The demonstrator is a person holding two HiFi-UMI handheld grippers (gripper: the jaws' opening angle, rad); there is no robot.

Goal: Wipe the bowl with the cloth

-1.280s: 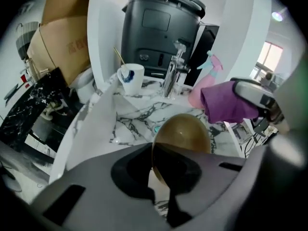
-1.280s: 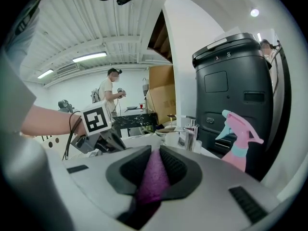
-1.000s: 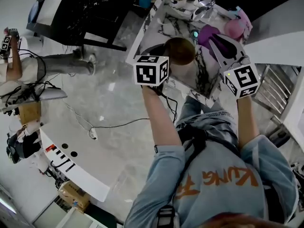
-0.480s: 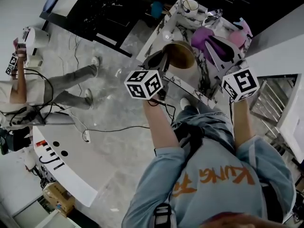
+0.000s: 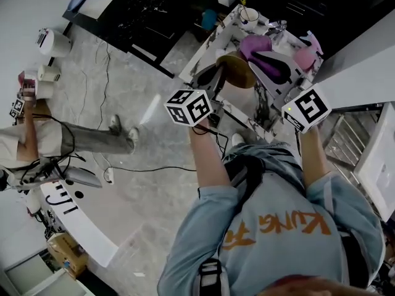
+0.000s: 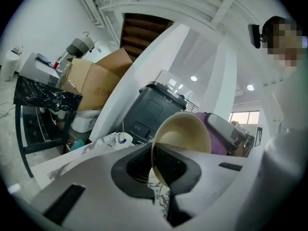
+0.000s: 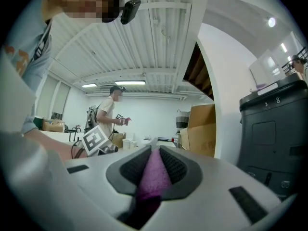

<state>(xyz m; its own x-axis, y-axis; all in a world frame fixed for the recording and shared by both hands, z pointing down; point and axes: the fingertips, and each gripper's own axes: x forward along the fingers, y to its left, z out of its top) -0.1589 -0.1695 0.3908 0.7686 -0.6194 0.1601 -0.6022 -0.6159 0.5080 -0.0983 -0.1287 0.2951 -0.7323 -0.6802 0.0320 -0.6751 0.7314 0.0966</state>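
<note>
A tan bowl point(image 5: 236, 71) hangs tilted on edge over the marble table point(image 5: 245, 101). My left gripper point(image 5: 216, 78) is shut on its rim. In the left gripper view the bowl point(image 6: 185, 133) faces its hollow toward the camera, with the rim pinched between the jaws of the left gripper point(image 6: 154, 160). My right gripper point(image 5: 262, 57) is shut on a purple cloth point(image 5: 256, 44), which lies against the bowl's far side. The cloth point(image 7: 154, 171) fills the gap between the jaws of the right gripper point(image 7: 155, 170). Behind the bowl, the cloth point(image 6: 219, 141) shows purple.
On the table's far end stand a white cup point(image 5: 249, 17) with a spoon, a pink object point(image 5: 305, 57) and a blue cup point(image 5: 208, 18). A black table point(image 5: 139, 11) is on the left. Another person point(image 5: 37, 137) stands by cables on the floor. A black bin point(image 6: 151, 112) and cardboard boxes point(image 6: 94, 81) sit beyond.
The bowl has tipped further onto its edge in my left gripper. The cloth in my right gripper has moved left until it meets the bowl. Both grips are unchanged.
</note>
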